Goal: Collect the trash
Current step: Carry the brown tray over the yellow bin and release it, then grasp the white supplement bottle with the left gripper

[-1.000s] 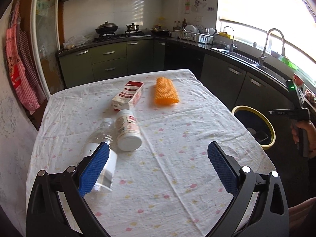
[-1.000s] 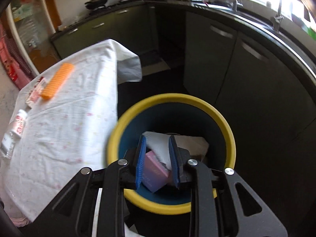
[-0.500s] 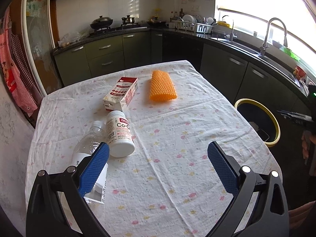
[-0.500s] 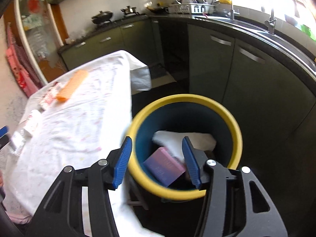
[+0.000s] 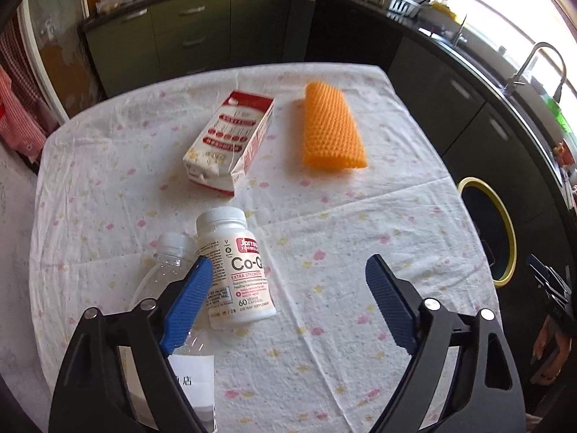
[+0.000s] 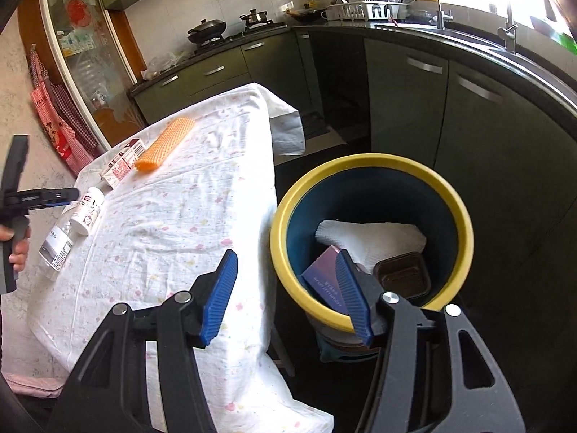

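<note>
The white supplement bottle lies on its side on the cloth-covered desk, cap pointing away toward the far edge, its long axis running roughly along the line the left hand-held gripper looks down; it sits just ahead of and beside that gripper's left pad, not yet between the pads, so the coming reach likely needs a small shift to the left. Touching its left flank is a clear plastic bottle, lying parallel and partly hidden under the gripper, which leaves little room for a pad on that side. This gripper's jaws are wide and closing, with nothing in them. Farther off lie a red and white carton and an orange mesh sleeve, well apart from the bottles. The right hand-held gripper hangs by the yellow-rimmed bin off the desk's right edge, jaws opening and empty; a purple box lies in the bin
</note>
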The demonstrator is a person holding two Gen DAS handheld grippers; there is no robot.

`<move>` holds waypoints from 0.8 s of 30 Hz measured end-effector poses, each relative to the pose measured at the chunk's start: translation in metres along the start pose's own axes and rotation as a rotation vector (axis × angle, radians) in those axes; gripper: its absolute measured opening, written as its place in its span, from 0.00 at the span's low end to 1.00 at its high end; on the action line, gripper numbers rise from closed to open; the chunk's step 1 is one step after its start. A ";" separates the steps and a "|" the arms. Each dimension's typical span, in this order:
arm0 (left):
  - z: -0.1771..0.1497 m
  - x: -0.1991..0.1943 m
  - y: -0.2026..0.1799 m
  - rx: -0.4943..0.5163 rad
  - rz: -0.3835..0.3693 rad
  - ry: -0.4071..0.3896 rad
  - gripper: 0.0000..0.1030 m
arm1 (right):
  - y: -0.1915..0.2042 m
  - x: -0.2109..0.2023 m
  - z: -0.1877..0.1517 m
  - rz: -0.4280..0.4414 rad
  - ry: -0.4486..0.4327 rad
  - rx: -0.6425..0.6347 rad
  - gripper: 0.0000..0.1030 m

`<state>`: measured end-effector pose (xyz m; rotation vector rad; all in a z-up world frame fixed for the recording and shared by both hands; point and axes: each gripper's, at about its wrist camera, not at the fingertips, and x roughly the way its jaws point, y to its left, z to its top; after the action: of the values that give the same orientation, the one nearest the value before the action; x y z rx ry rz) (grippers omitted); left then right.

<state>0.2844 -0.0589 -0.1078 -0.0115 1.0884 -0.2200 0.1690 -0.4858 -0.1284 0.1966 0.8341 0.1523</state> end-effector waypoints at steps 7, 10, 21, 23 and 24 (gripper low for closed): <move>0.007 0.020 0.007 -0.016 0.071 0.064 0.80 | 0.005 0.009 0.000 0.032 0.020 -0.006 0.54; 0.008 0.025 0.010 -0.020 0.090 0.082 0.80 | 0.005 0.012 0.000 0.041 0.027 -0.004 0.54; 0.009 0.057 -0.001 0.034 0.126 0.156 0.52 | 0.008 0.020 0.000 0.058 0.046 -0.005 0.54; 0.008 0.061 -0.004 0.046 0.124 0.164 0.48 | 0.008 0.020 -0.001 0.058 0.049 -0.003 0.54; 0.008 0.061 -0.006 0.055 0.133 0.159 0.47 | 0.008 0.021 -0.001 0.058 0.050 -0.002 0.54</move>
<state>0.3174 -0.0767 -0.1569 0.1292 1.2359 -0.1332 0.1813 -0.4740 -0.1424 0.2159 0.8780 0.2131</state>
